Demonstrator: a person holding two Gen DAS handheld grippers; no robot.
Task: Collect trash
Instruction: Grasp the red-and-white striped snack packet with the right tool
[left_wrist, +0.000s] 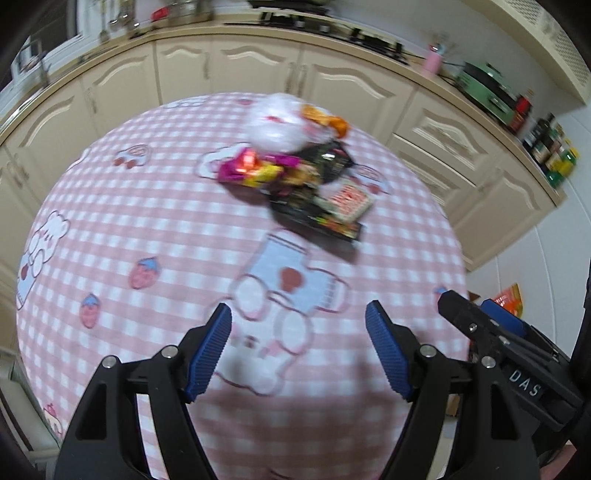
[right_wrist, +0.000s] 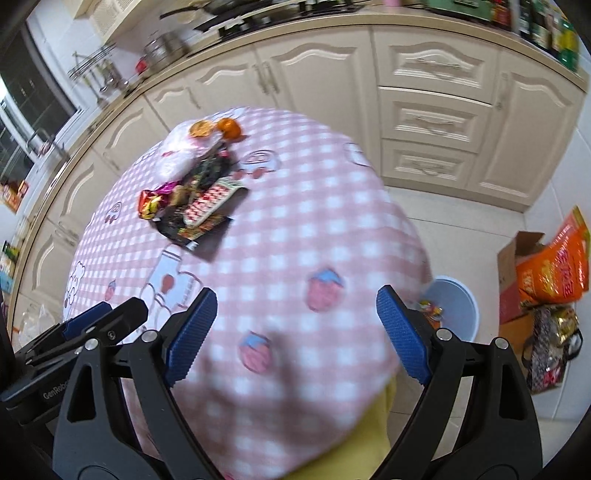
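Note:
A heap of trash lies on the far side of the pink checked tablecloth (left_wrist: 147, 229): a white plastic bag (left_wrist: 277, 125), orange peel (left_wrist: 325, 118), a magenta wrapper (left_wrist: 251, 166), black packets (left_wrist: 317, 218) and a red-and-white box (left_wrist: 349, 197). The same heap shows in the right wrist view, with the red-and-white box (right_wrist: 212, 201) and orange peel (right_wrist: 218, 129). My left gripper (left_wrist: 298, 321) hovers open over the near cloth, nothing between its blue pads. My right gripper (right_wrist: 296, 306) is open and empty too, beside the left one (right_wrist: 107, 321).
A pale blue bin (right_wrist: 456, 306) with some wrappers in it stands on the floor past the table's right edge. A cardboard box and an orange bag (right_wrist: 554, 266) lie beyond it. Cream kitchen cabinets (left_wrist: 258, 70) line the far wall. Yellow cloth (right_wrist: 369, 443) shows below the table.

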